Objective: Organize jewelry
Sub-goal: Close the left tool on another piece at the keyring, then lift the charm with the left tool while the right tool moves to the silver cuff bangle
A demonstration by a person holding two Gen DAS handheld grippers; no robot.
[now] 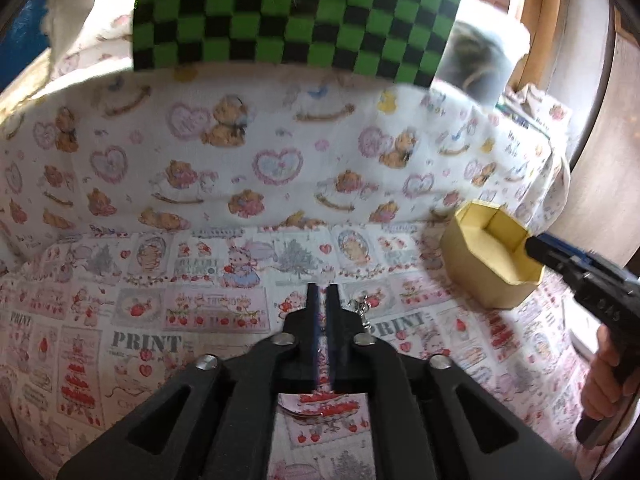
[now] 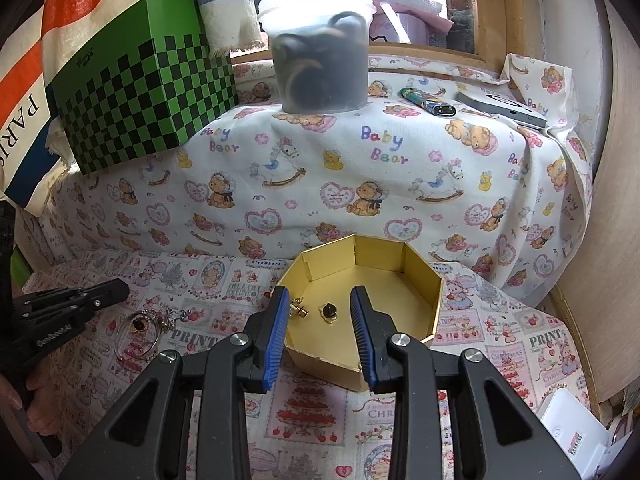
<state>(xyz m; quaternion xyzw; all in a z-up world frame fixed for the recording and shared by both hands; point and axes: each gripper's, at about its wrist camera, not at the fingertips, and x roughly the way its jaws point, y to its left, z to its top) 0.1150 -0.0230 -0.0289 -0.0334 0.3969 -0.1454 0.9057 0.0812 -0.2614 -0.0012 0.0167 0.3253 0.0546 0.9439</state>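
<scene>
Two earrings (image 2: 316,312) in gold box (image 2: 420,276), one bracelet (image 2: 138,334) outside

Home corner by a wood-framed window (image 2: 492,8), desk draped in a Baby Bear nursery cloth (image 2: 360,168) and a strawberry print cloth (image 2: 224,280), green checkered box (image 2: 144,92), plastic tub (image 2: 320,48), lighter (image 2: 428,102), striped Paris tote (image 2: 28,80)
</scene>
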